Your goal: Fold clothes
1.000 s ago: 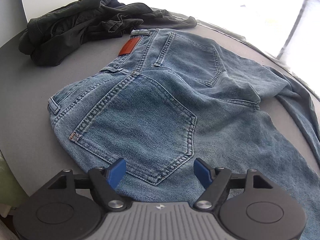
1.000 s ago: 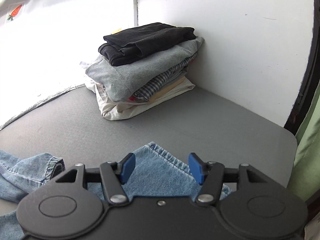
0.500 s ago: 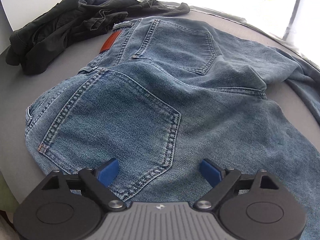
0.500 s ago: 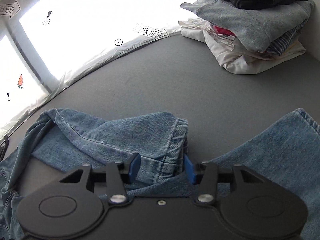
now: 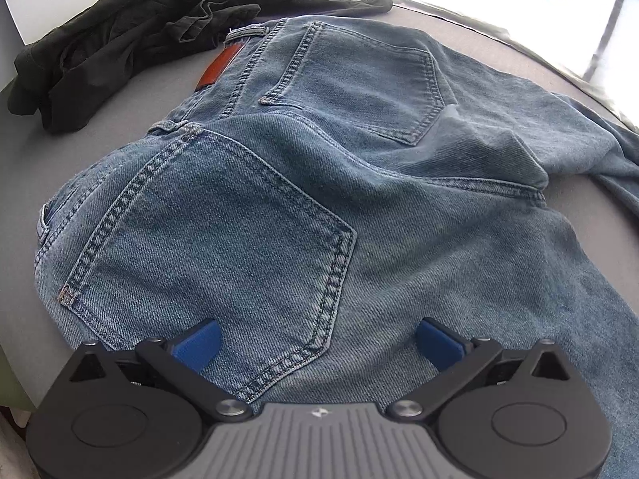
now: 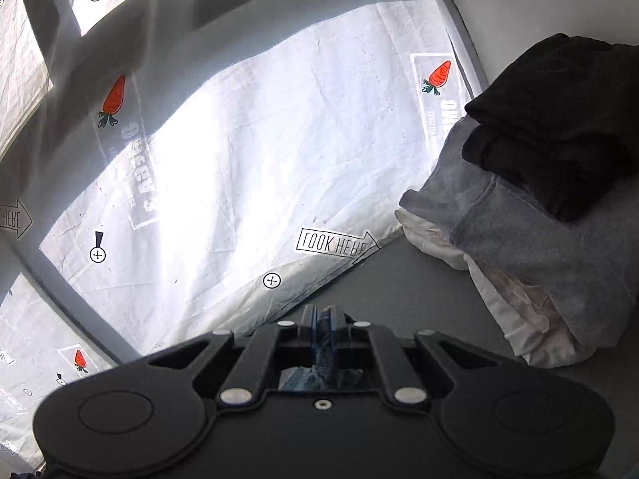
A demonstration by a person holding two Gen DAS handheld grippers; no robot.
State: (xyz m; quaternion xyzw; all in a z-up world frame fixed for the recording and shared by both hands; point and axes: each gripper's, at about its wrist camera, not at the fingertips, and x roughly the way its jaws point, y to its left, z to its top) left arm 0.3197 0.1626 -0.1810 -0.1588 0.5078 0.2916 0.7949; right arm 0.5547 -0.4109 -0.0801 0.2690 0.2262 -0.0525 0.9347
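Observation:
Blue jeans (image 5: 319, 199) lie back side up on the grey table (image 5: 104, 119), both rear pockets and a brown leather patch (image 5: 217, 66) showing. My left gripper (image 5: 317, 339) hovers just over the near pocket's lower corner. Its jaws are opening wide and the blue pads do not press on the denim. In the right wrist view my right gripper (image 6: 322, 319) is closing, with a strip of the jeans' denim (image 6: 322, 353) pinched between its pads. It is raised and pointed towards the window. The rest of the jeans is hidden in that view.
A crumpled black garment (image 5: 120, 40) lies at the table's far left, touching the jeans' waistband. A stack of folded clothes (image 6: 539, 231), black on grey on white, stands by the wall on the right. A printed plastic sheet (image 6: 239, 159) covers the window behind.
My left gripper came closer to the near pocket and its jaws spread wider. My right gripper closed on a jeans leg hem, then swung up and turned towards the window.

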